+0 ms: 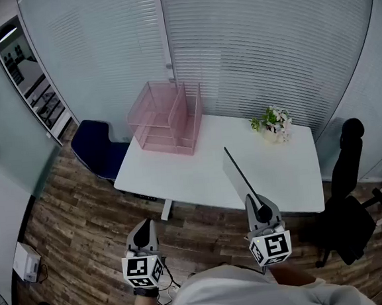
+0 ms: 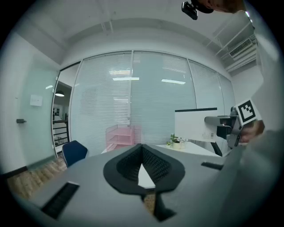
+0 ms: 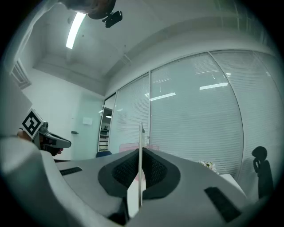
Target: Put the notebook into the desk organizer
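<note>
The notebook (image 1: 237, 175) is a thin grey slab, held edge-up over the near edge of the white table (image 1: 179, 173). My right gripper (image 1: 257, 207) is shut on its lower end. In the right gripper view the notebook (image 3: 140, 146) stands upright between the black pads (image 3: 155, 170). The pink wire desk organizer (image 1: 167, 119) stands on the table's far left corner, well apart from the notebook. My left gripper (image 1: 144, 227) hangs over the wooden floor short of the table, shut and empty. In the left gripper view, the left gripper (image 2: 142, 149) points toward the organizer (image 2: 120, 137), with the notebook (image 2: 195, 125) at right.
A small potted plant (image 1: 272, 124) sits at the table's far right. A blue chair (image 1: 99, 147) stands left of the table and a black office chair (image 1: 349, 202) right of it. Glass walls with blinds close the back. A white box (image 1: 26, 262) lies on the floor.
</note>
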`<state>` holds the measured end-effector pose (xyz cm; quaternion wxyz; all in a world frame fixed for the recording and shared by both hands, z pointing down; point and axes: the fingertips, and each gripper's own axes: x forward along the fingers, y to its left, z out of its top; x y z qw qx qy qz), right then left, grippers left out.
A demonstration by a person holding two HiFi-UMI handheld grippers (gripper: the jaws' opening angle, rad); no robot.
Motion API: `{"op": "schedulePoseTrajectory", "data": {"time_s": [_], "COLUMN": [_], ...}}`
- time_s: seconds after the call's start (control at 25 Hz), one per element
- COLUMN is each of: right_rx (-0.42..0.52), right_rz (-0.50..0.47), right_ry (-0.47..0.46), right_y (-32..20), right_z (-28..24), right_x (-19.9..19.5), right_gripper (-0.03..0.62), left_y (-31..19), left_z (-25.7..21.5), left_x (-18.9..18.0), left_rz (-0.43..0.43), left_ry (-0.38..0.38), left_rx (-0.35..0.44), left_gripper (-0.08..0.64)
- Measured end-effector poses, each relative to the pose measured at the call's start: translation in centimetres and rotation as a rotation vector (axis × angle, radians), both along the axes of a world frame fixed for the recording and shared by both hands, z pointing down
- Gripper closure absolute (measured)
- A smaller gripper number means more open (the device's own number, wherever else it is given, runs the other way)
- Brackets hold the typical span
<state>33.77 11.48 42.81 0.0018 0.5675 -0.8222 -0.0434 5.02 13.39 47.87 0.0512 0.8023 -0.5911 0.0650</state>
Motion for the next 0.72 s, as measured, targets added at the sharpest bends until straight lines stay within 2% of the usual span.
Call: {"op": "schedulePoseTrajectory", "data": {"time_s": [0.72], "right_rx": [0.01], "right_rz": [-0.022], "right_ry": [0.002], "right_y": [-0.9], "right_z": [0.2], "right_x": [1.1], "right_gripper": [0.569], "left_y": [0.3], "left_z": [0.4], "left_x": [1.0], "left_rz": [-0.028], "left_ry": [-0.019], "left_rx": [-0.022], "left_gripper": [0.552]}}
